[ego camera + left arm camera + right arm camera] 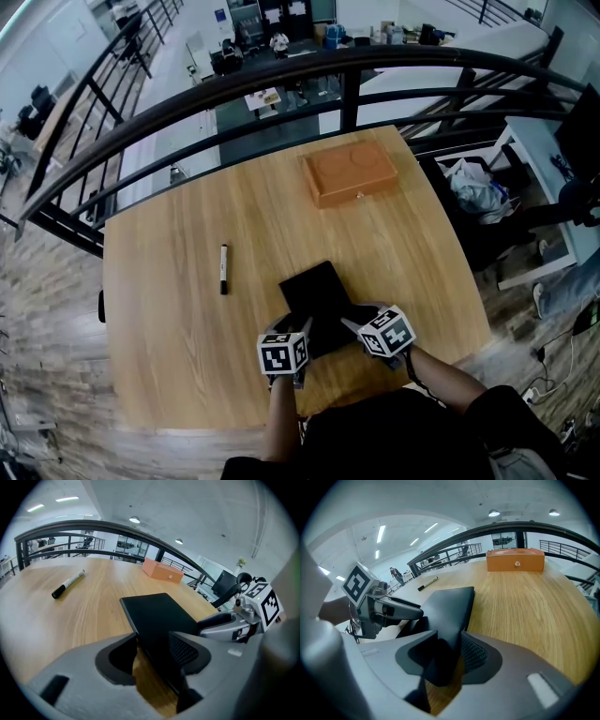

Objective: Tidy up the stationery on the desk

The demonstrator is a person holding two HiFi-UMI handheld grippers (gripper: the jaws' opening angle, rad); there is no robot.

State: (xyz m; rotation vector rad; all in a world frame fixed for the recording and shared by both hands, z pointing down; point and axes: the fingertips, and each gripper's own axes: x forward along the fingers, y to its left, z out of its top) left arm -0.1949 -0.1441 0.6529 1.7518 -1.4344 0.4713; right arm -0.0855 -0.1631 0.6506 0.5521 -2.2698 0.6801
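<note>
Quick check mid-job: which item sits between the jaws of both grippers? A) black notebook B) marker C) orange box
A: the black notebook runs between the jaws of the left gripper and right gripper; the marker and orange box lie well away.

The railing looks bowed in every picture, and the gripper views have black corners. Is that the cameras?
Probably wide-angle lenses: in the head view the railing and the desk edges bulge outward; in the left gripper view a round black border rings the picture, while the marker stays fairly sharp; in the right gripper view the same border shows, and the ceiling lamps shine as bright spots.
</note>
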